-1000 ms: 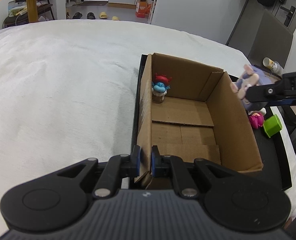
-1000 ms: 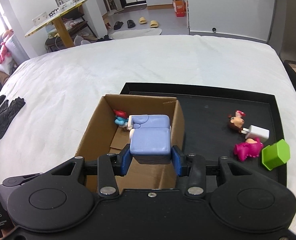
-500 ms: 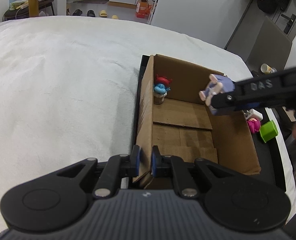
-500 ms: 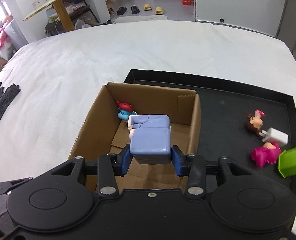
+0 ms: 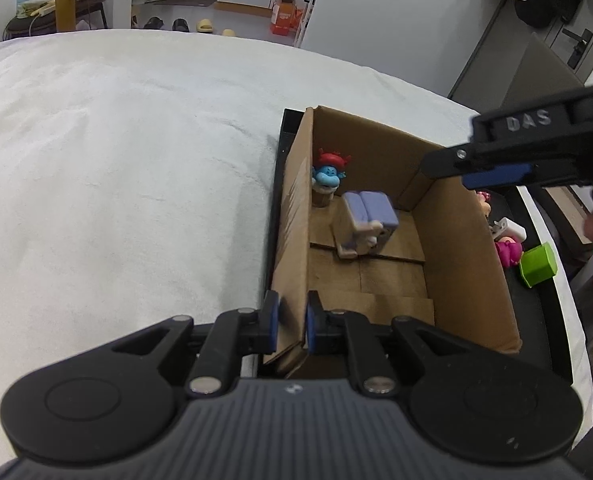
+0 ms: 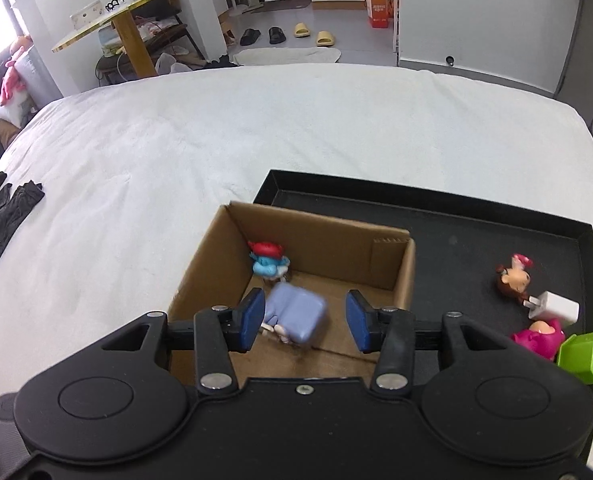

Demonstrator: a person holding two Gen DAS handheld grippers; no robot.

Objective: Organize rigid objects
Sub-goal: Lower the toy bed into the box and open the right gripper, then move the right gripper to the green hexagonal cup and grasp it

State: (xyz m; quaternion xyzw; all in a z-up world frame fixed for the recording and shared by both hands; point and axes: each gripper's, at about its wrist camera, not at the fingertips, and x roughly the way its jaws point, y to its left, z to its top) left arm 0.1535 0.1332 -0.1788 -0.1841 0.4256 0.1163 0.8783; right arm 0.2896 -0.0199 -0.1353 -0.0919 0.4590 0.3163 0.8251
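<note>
The release step is in hand: the right gripper [image 6: 304, 322] is opening its jaws over the cardboard box [image 5: 468, 264], and the lilac block figure [image 5: 366, 218] lies free on the box floor beside the blue red-haired figurine [image 5: 328, 174], below the pads and untouched. The left gripper [image 5: 290, 322] is clamped on the box's near wall. Next, a reach to the black tray [image 6: 436, 216] is judged due, for the green block [image 6: 586, 356] or the figures by it.

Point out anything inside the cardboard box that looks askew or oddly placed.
The purple toy lies tipped on its side on the box floor, below the right gripper's opening jaws. The blue figurine stands upright in the far corner. Nothing looks damaged.
</note>
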